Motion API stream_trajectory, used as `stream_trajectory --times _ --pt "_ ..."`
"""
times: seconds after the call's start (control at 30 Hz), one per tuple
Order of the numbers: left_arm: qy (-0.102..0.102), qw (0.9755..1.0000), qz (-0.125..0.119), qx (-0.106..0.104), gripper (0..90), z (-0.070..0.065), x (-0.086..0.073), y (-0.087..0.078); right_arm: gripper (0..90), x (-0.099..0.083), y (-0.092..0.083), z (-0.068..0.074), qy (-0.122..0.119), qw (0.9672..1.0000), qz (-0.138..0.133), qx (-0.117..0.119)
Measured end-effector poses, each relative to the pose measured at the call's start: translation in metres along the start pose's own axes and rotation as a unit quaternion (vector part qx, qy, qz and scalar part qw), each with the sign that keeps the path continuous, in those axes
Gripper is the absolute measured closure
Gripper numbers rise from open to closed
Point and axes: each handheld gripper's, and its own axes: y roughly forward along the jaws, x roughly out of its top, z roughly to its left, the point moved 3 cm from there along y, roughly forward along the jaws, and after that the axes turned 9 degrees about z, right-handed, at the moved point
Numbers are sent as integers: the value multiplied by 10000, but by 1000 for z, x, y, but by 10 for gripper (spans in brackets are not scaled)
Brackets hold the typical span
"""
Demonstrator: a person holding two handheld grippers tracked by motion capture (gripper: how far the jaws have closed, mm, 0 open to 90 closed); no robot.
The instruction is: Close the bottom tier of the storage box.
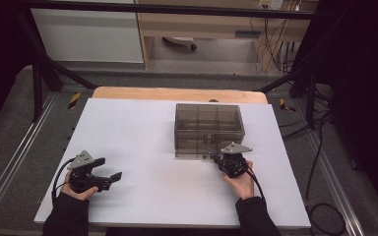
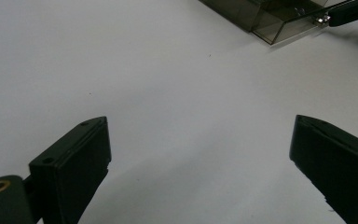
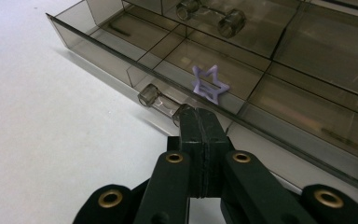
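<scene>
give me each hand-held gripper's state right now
left hand-held gripper: open, holding nothing
right hand-held gripper: closed, at the drawer handle; grip cannot be told

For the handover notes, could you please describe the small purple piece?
On the white table stands a smoky clear drawer box. Its lower drawer is pulled out, and the star lies behind the handle: the only purple thing there.
</scene>
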Motion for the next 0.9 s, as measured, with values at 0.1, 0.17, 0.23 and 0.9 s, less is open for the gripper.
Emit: stream_trajectory --times 0.1,0.17,0.23,0.9 --pt "2 10000 5 1 47 0 0 0 900 0 0 0 18 10000 -2 -1" --pt "3 10000 1 0 47 0 0 0 900 1 0 0 15 10000 -1 -5" --pt "2 10000 3 2 47 0 0 0 900 1 1 -1 16 10000 3 -8" --pt "1 10000 4 4 47 0 0 0 900 5 3 -3 24 10000 -29 -36"
